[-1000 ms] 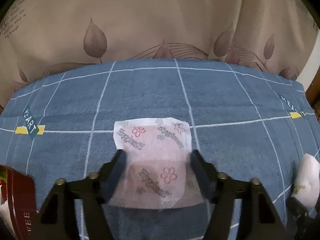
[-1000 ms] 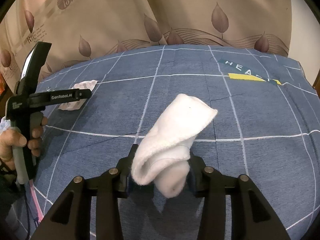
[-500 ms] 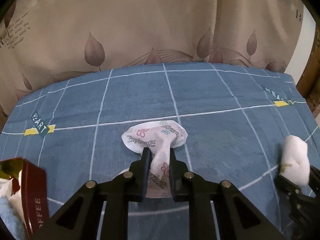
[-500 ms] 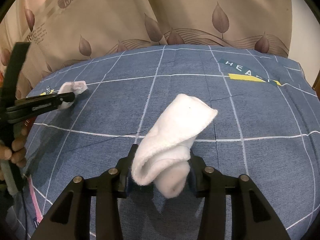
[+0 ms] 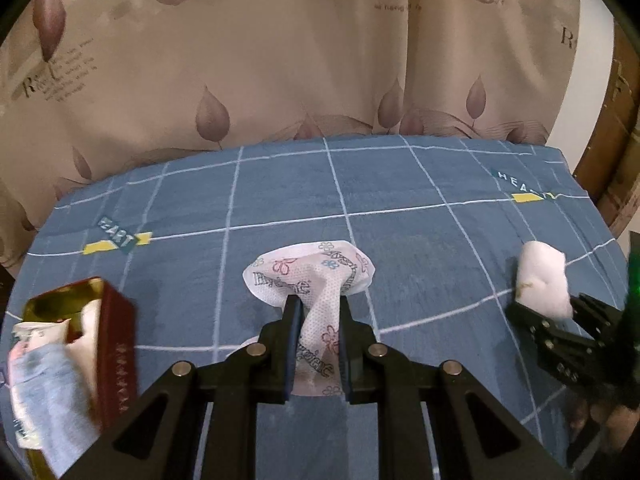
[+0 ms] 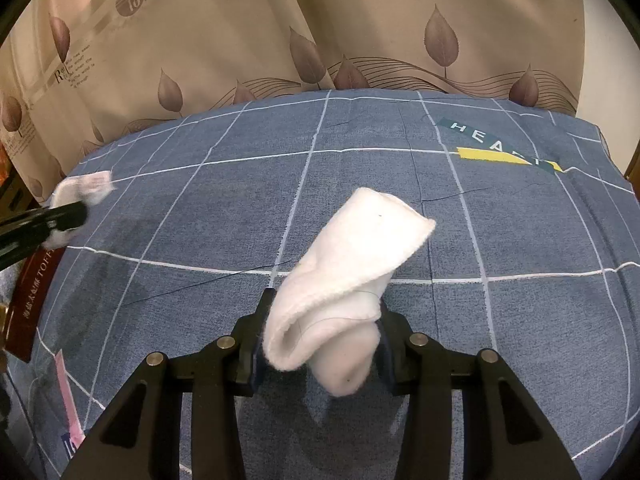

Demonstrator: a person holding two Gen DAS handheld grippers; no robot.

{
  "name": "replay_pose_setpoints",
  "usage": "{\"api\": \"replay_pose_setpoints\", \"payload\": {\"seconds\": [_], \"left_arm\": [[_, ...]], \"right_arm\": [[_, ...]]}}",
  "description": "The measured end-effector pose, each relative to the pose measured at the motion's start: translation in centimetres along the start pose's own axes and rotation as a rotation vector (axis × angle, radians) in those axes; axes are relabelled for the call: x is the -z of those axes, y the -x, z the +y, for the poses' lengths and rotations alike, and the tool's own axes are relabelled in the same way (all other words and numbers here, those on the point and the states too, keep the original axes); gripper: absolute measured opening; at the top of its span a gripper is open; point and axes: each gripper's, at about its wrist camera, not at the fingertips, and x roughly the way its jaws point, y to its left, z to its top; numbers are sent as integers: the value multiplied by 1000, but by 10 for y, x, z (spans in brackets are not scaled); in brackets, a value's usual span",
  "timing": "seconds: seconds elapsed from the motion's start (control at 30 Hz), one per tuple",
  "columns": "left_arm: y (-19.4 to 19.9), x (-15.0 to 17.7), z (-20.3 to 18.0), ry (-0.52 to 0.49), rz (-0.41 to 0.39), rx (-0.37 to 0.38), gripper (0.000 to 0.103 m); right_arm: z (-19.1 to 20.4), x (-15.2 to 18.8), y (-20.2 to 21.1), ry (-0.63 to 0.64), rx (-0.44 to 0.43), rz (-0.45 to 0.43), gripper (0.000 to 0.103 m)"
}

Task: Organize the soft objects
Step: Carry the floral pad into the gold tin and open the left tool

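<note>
Left tool [image 5: 316, 344] pinches a wrapper [image 5: 310, 280] printed "Hygiene"; right tool [image 6: 320, 350] grips a white sock [image 6: 348, 284] above a "HEART"-labelled blue sheet [image 6: 520, 340].

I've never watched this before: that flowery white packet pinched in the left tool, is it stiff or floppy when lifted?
Probably floppy: the flowery packet bunches where the left gripper squeezes it, and its free end fans out crumpled. It also looks light, since a narrow pinch seems to carry it. Likely not fragile.

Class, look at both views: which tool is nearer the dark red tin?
Left. The left tool, gripping the floral packet, is close beside the tin; the right tool holds the sock farther away.
</note>
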Motion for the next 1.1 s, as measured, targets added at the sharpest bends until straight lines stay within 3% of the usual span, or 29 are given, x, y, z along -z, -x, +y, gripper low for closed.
{"api": "replay_pose_setpoints", "payload": {"seconds": [0.3, 0.57, 0.87, 1.1], "left_arm": [[66, 10, 28, -24, -76, -53, 17], [116, 26, 94, 35, -124, -154, 17], [127, 57, 159, 126, -89, -240, 17], [123, 81, 182, 171, -61, -242, 17]], "right_arm": [[3, 0, -1, 13, 15, 2, 43], [2, 0, 0, 13, 13, 1, 43], [2, 0, 0, 14, 14, 1, 43], [2, 0, 0, 14, 14, 1, 43]]}}
